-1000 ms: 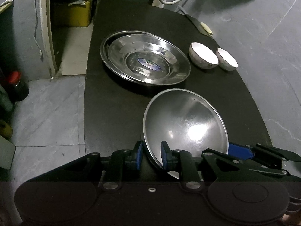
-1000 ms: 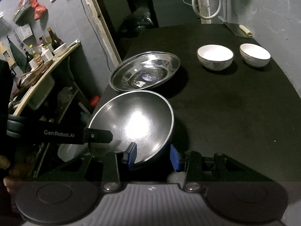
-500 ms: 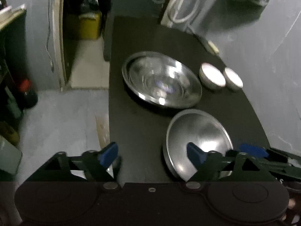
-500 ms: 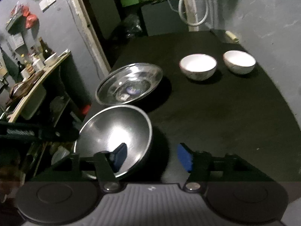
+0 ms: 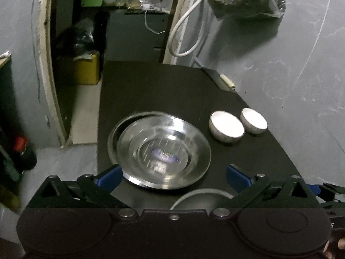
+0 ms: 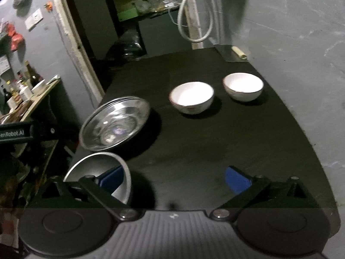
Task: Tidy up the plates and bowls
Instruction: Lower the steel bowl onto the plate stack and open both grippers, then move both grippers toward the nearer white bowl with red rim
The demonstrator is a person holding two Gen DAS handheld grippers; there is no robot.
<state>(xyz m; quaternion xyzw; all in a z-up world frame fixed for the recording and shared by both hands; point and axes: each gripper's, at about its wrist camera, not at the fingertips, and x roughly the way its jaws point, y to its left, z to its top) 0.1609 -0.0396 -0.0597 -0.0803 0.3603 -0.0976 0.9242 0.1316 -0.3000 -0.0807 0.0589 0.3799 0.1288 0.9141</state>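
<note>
Stacked steel plates lie on the black table. A steel bowl rests on the table near its front left edge; only its rim shows in the left wrist view. Two white bowls stand side by side to the right, also in the right wrist view. My left gripper is open and empty above the plates' near side. My right gripper is open and empty, its left finger in front of the steel bowl.
A knife with a pale handle lies at the table's far right edge by the grey wall. A white hose hangs behind the table. A shelf with bottles stands to the left. The floor drops off left of the table.
Both grippers let go of the steel bowl, opened wide and drew back and up. The bowl now rests on the table.
</note>
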